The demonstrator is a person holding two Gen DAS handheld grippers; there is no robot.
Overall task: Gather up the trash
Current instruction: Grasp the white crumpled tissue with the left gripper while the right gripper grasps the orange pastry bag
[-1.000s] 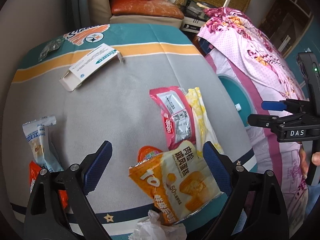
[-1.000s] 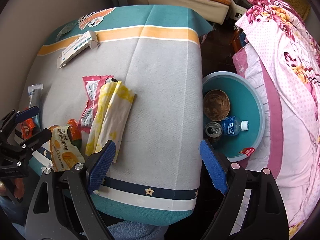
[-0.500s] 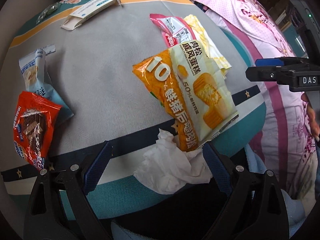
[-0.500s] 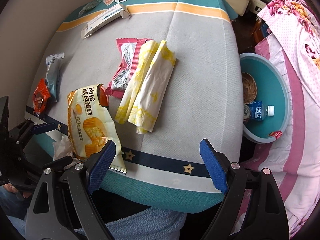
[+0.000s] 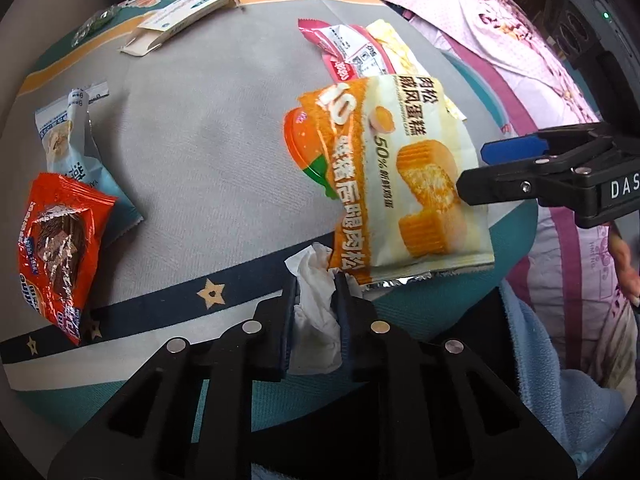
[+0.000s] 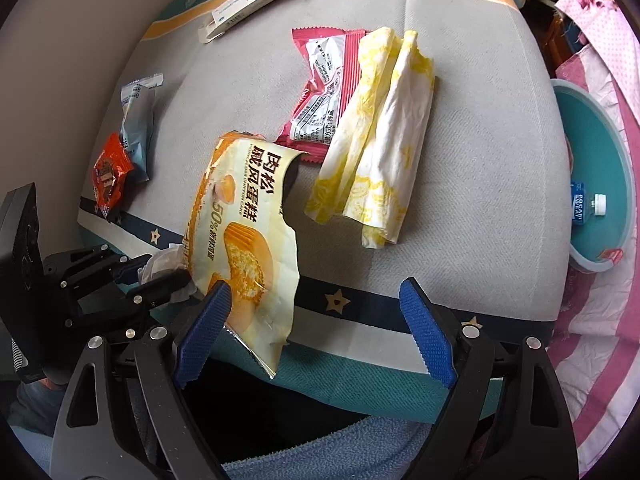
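A crumpled white tissue [image 5: 316, 320] sits at the table's front edge. My left gripper [image 5: 316, 292] is closing on it, and the pads press it from both sides; it shows too in the right wrist view [image 6: 160, 272]. An orange and cream cake wrapper [image 5: 400, 184] overhangs the edge just beside the tissue. My right gripper [image 6: 314, 286] stands open above that edge, its left finger [image 6: 208, 316] in front of the wrapper's [image 6: 244, 232] lower part, gripping nothing.
On the grey tablecloth [image 5: 208, 140] lie a red chocolate wrapper [image 5: 56, 248], a pale blue wrapper [image 5: 76, 140], a pink wrapper [image 6: 320, 92], a yellow paper wrap [image 6: 380, 140] and an open white carton [image 5: 180, 16]. A teal basin [image 6: 616, 140] holding a bottle [image 6: 584, 204] stands right of the table.
My left gripper came down to the table's front edge and its jaws went from wide open to closed on the tissue. My right gripper moved in over the cake wrapper, still open.
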